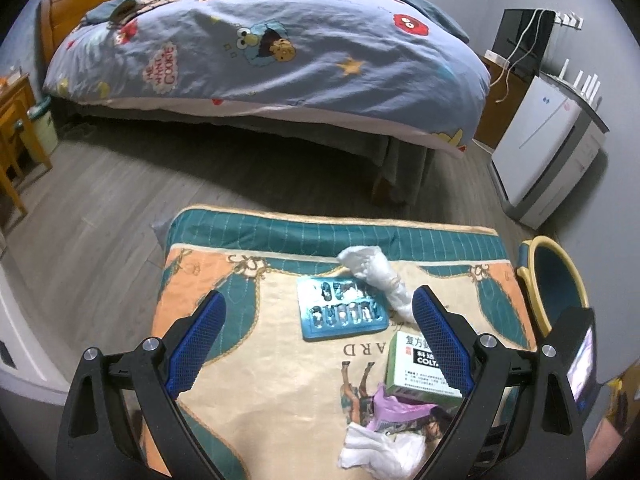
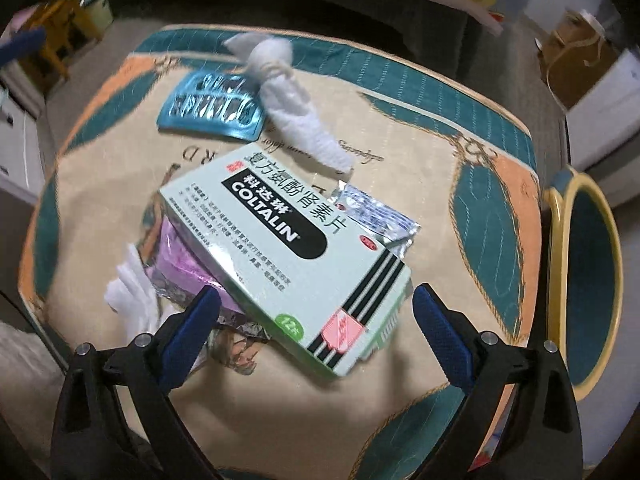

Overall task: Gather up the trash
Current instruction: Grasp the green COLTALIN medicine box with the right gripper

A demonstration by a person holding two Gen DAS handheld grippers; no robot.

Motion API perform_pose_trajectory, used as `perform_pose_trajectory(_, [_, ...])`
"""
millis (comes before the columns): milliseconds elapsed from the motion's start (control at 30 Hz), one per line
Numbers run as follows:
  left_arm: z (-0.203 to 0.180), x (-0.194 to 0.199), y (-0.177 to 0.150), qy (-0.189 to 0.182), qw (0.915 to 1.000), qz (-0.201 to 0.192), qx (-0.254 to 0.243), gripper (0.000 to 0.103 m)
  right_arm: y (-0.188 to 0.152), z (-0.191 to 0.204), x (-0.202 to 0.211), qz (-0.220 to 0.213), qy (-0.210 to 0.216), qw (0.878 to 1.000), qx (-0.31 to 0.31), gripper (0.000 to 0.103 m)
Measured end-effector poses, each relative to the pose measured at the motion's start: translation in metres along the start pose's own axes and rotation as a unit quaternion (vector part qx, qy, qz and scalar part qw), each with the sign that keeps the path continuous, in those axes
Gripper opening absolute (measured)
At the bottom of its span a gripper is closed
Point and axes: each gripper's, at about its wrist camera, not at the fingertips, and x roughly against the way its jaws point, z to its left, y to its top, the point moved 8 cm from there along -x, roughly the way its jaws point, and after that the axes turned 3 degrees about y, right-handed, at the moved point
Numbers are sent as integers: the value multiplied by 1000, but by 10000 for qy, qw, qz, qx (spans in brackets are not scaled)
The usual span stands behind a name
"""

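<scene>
Trash lies on a patterned cloth (image 2: pixel 400 140) over a low table. A green-and-white medicine box (image 2: pixel 280 248) rests slanted on a pink wrapper (image 2: pixel 188 272), with a silver foil sachet (image 2: pixel 380 216) beside it. Beyond them lie a blue blister pack (image 2: pixel 212 108) and a twisted white tissue (image 2: pixel 296 112). A crumpled tissue (image 2: pixel 132 296) sits at the near left. My right gripper (image 2: pixel 316 294) hangs open just above the box's near end, pads clear of it. My left gripper (image 1: pixel 320 294) is open and empty, above the blister pack (image 1: pixel 340 312) and the box (image 1: pixel 416 368).
A yellow-rimmed bin (image 2: pixel 592 280) with a teal inside stands against the table's right side. Behind the table is grey wood floor (image 1: pixel 120 208), then a bed with a cartoon quilt (image 1: pixel 260 48). A white appliance (image 1: pixel 544 140) stands at right, a wooden desk (image 1: pixel 12 120) at left.
</scene>
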Motion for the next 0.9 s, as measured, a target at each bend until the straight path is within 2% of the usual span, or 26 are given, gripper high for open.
perform_pose_trajectory(33, [0,0,1,-10,10000,2,4,94,0,2,-3,17,-17,10000,91,90])
perform_pose_trajectory(100, [1,-2,1,-10,10000,7,6,94,0,6,-8,110,-31,9997,218,77])
perform_pose_trajectory(133, [1,-2,2,-8,10000,9,11,94,0,6,-8,128,-13,9997,226,76])
perform_pose_trajectory(267, [1,-4,3,-60,9999,45,98,94,6,8,0,116,339,9993,74,56])
perform_pose_trajectory(400, [-1,-5,4,-100,9998,39,170,94,13,2,10,33,726,9972,-193,46])
perform_pose_trajectory(500, [-3,-5,6,-155,9996,47,245,94,21,-7,18,-17,1060,9931,-506,41])
perform_pose_trajectory(633, [-7,-6,9,-186,9995,37,256,94,29,-17,26,-23,1536,9851,-776,41])
perform_pose_trajectory(900, [-15,-13,8,-141,9997,75,158,94,65,-20,21,-647,1032,9912,-526,43])
